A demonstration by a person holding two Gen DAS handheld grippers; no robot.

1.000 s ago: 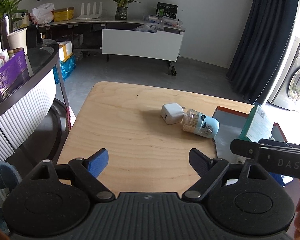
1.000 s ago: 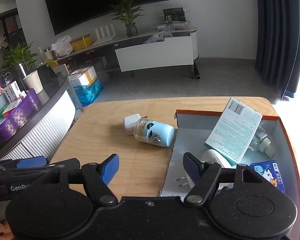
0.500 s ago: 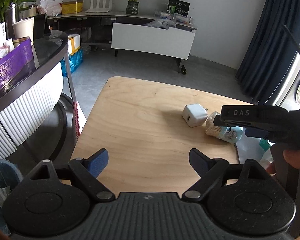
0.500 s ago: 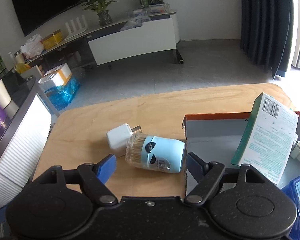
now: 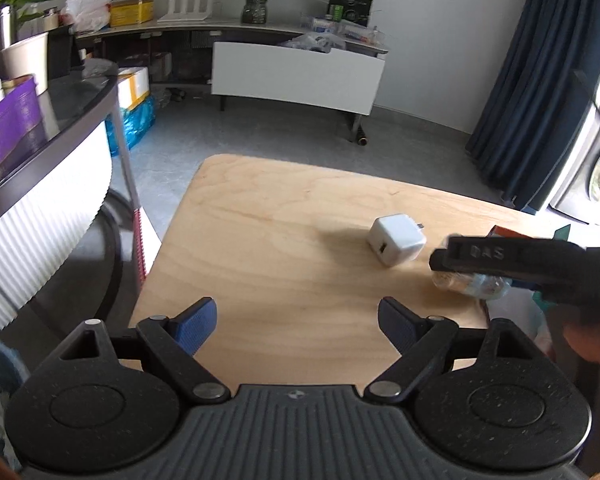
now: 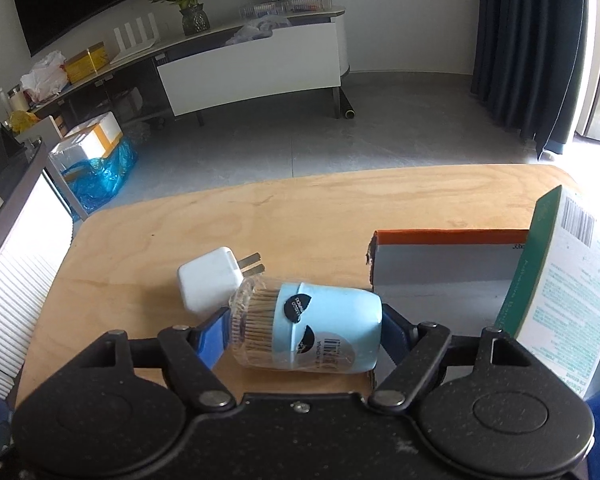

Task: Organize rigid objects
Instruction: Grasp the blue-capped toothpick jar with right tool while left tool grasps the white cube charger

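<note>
Right claw sits spread around the toothpick jar lying mid-frame beside the charger; left claw hangs spread over the counter.

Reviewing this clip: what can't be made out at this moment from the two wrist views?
- Toothpick jar: whether the right gripper pads press it; jar hides them.
- Left wrist view: jar blurred, mostly behind the right gripper's arm.
- Box contents: the green carton and frame edge hide them.
</note>
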